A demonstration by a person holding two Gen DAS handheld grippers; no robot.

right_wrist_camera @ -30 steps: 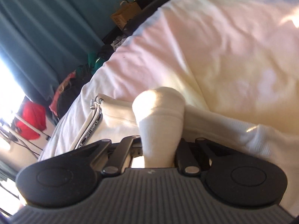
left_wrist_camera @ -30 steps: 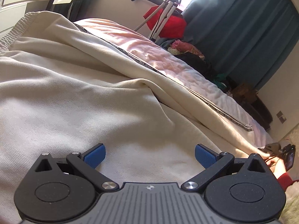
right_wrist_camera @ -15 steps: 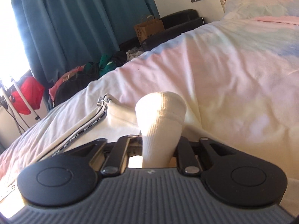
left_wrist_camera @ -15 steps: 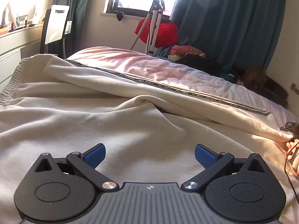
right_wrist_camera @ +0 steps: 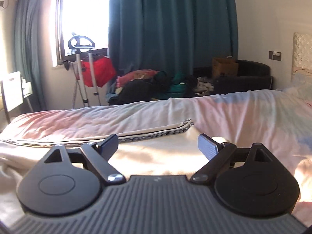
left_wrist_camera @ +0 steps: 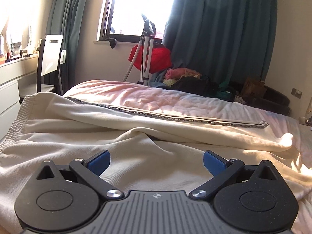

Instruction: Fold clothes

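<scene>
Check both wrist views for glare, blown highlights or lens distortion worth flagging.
Left wrist view: the window is blown out white, sun patches streak the cream garment, and fisheye bends the walls. Right wrist view: the window is also clipped, a bright patch washes out the garment between the right gripper fingers, and the edges look soft.

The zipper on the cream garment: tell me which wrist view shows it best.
The left wrist view: the zipper runs nearly its whole length across the cream garment, printed tape visible. The right wrist view shows only its end section, partly behind a finger.
</scene>
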